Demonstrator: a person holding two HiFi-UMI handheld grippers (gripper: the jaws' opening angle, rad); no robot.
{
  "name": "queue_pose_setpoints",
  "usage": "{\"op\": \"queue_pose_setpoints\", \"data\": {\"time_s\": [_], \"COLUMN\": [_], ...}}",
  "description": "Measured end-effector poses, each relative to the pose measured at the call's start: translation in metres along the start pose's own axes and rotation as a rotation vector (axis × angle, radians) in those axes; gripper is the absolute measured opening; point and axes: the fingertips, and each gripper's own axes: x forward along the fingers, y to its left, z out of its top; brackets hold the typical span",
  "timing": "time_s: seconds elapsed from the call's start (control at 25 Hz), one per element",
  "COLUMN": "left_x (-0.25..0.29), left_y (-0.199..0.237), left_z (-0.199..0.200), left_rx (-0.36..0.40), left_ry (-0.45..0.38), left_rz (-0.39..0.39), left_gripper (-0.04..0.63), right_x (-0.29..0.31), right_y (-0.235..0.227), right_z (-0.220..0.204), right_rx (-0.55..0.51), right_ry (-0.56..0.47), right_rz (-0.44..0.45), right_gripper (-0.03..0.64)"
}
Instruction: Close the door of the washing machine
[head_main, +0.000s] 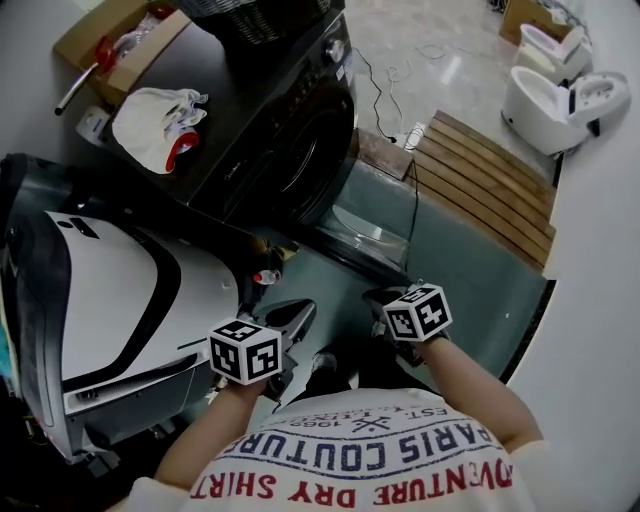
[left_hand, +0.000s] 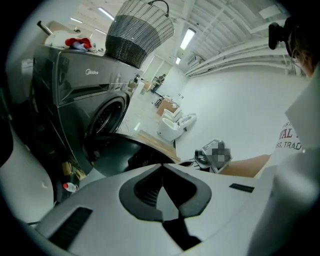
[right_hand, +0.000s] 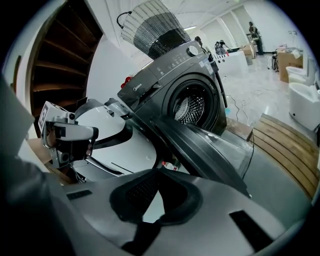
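Dark washing machine (head_main: 262, 120) — round glass door (head_main: 368, 228) wide open

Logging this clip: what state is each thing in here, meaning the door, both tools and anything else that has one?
Washing machine door: open, swung wide off the drum opening.
Left tool: shut, nothing between its jaws.
Right tool: shut, nothing between its jaws.
Laundry basket: upright on top of the washing machine.
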Motion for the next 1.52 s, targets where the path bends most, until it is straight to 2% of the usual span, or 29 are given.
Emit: {"op": "queue_pose_setpoints", "data": {"time_s": [0.32,0.48,1.0,1.28,1.52], "left_x": [0.021,0.025,0.067,0.093,0.110], "left_y": [-0.007,-0.004,0.010,0.032,0.040], "left_z": [0.031,0.043,0.080,0.111,0.135], "left_rx": [-0.041,-0.056,-0.095,-0.145,-0.154], "left_ry": [-0.077,-0.108,-0.131,-0.116,-0.097], "left_rz": [0.074,0.097,0.079,0.092,0.095], "left_gripper": [0.029,0.029,0.029,0.029,0.029], "right_x": [-0.015,-0.019,-0.015,-0.009,0.000], "right_y": [-0.043,-0.066,-0.111,-0.131,-0.146], "right_z": [0.029,0.047,0.110,0.139,0.170], "right_rx": [-0.100,-0.103,-0.147,-0.129,-0.139], "right_ry": [0.004,-0.006,-0.014,0.025,0.046], "right_rz": [-0.021,-0.041,-0.080,-0.047,-0.023], "right_gripper": [0.021,0.021,0.021,0.021,0.021]}}
